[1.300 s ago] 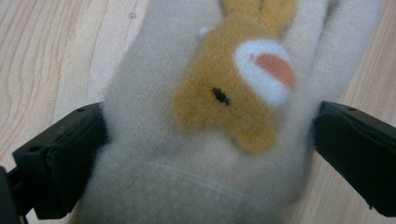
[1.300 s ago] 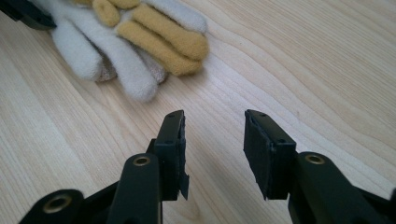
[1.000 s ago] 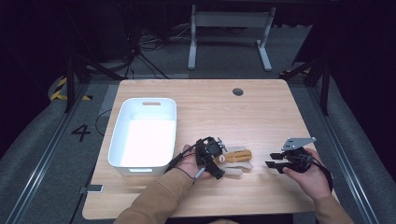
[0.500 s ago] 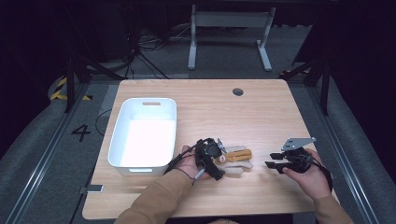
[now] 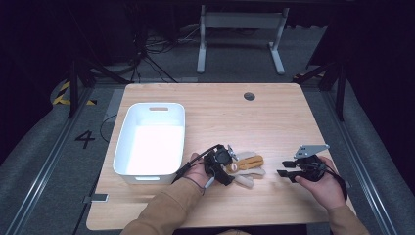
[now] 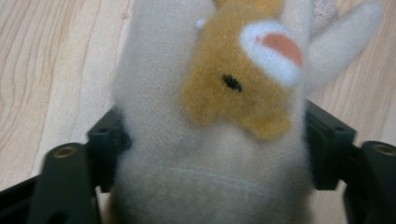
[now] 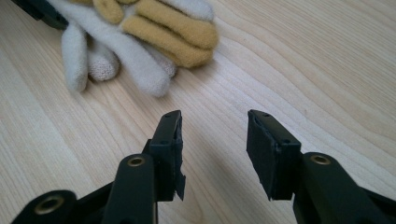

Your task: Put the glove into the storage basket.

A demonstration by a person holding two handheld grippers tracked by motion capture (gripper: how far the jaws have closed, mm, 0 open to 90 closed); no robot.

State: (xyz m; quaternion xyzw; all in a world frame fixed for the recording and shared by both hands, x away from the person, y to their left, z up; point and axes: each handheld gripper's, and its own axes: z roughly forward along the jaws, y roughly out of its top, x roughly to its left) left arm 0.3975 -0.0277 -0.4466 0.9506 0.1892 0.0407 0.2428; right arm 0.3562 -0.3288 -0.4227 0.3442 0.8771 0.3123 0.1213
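White bin (image 5: 125,142) just left of L gripper (image 5: 230,169), touching glove (image 5: 247,166).

The plush glove (image 6: 210,140) is cream with a tan patch, a black eye dot and a white-ringed orange spot. At its nine o'clock, the bin (image 5: 128,142) is white on the pale wood-grain table (image 5: 274,122).

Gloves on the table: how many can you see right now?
1 for certain: a cream-and-tan animal-face glove between the left gripper's jaws, beside the white bin. Another could lie beneath.
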